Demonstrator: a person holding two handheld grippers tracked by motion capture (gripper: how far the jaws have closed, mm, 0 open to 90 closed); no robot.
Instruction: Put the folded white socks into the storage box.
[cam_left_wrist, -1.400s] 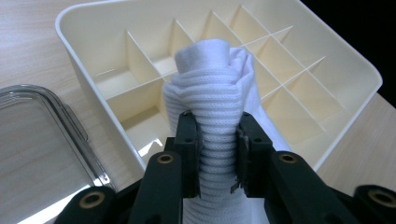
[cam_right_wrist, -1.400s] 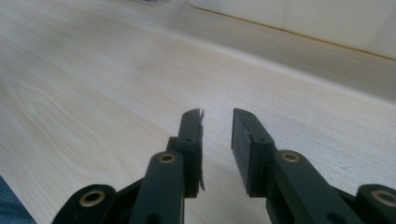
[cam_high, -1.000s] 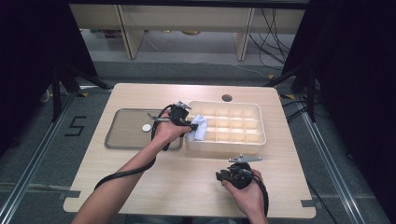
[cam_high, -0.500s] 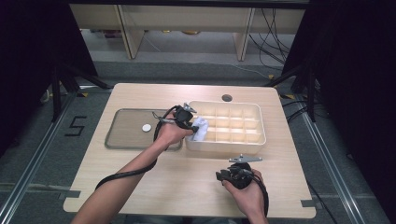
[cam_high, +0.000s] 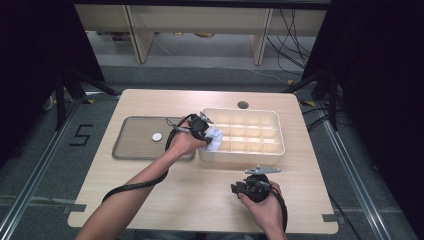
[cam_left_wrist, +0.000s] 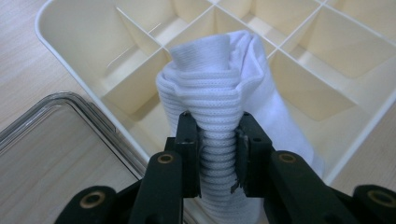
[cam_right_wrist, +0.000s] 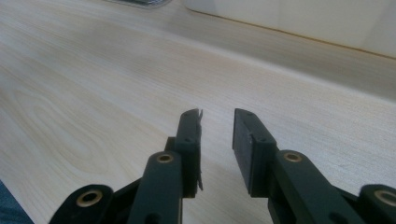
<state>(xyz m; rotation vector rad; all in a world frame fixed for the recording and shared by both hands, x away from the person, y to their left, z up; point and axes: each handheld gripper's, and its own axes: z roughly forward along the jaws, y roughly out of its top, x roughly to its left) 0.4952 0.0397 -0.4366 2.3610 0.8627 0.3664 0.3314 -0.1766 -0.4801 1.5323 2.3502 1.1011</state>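
Observation:
My left gripper (cam_left_wrist: 218, 123) is shut on a rolled white sock (cam_left_wrist: 224, 88), pinching its ribbed cuff between both pads. The sock hangs over the near-left cells of the cream divided box (cam_left_wrist: 74, 32). From above, the left gripper (cam_high: 204, 131) and the sock (cam_high: 214, 137) sit at the left end of the box (cam_high: 277, 150). My right gripper (cam_high: 237, 188) rests low over the wooden table (cam_high: 200, 190) near its front edge, its jaws a little apart with nothing between them; in its own view the right gripper (cam_right_wrist: 218, 119) faces bare wood.
A clear flat tray (cam_high: 131, 145) lies left of the box with a small white disc (cam_high: 157, 136) on it; its rim (cam_left_wrist: 70, 105) shows beside the box. A round hole (cam_high: 243, 105) sits near the table's far edge. Black cables trail from both hands.
The left gripper and the sock have shifted slightly right and nearer, over the box's left end. The right hand has stayed put.

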